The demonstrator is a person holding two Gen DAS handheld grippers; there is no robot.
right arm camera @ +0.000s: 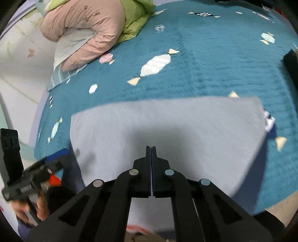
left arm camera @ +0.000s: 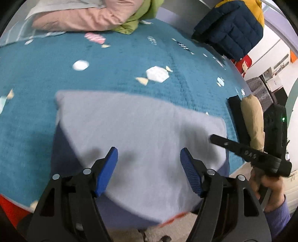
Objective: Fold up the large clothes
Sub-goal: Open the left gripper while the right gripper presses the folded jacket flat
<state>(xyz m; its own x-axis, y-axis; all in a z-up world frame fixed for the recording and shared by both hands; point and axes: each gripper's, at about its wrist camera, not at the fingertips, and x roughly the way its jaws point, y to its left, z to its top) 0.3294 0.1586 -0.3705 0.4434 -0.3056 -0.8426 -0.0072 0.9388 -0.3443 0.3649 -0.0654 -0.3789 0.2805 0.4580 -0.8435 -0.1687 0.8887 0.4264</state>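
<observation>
Pale grey garment [left arm camera: 141, 134] sits folded into a flat rectangle at the bed's [left arm camera: 111, 61] 6 o'clock edge, so I'd say this fold is laid and next up is grabbing an edge to halve it again. Left tool [left arm camera: 149, 167] hangs spread and empty over it; right tool [right arm camera: 150, 149] is pressed together on nothing.

Your left claw [left arm camera: 149, 163] hangs above the folded grey garment [left arm camera: 141, 134], blue pads spread apart, nothing between them. The garment lies on the teal candy-print blanket [left arm camera: 115, 61], near its front edge. Right of the garment: your right claw [left arm camera: 213, 138], tip at the garment's right edge, held in your hand [left arm camera: 268, 188]. Beyond the garment: pink bedding [left arm camera: 83, 16], green quilt [left arm camera: 137, 20], navy puffer jacket [left arm camera: 229, 28].
</observation>
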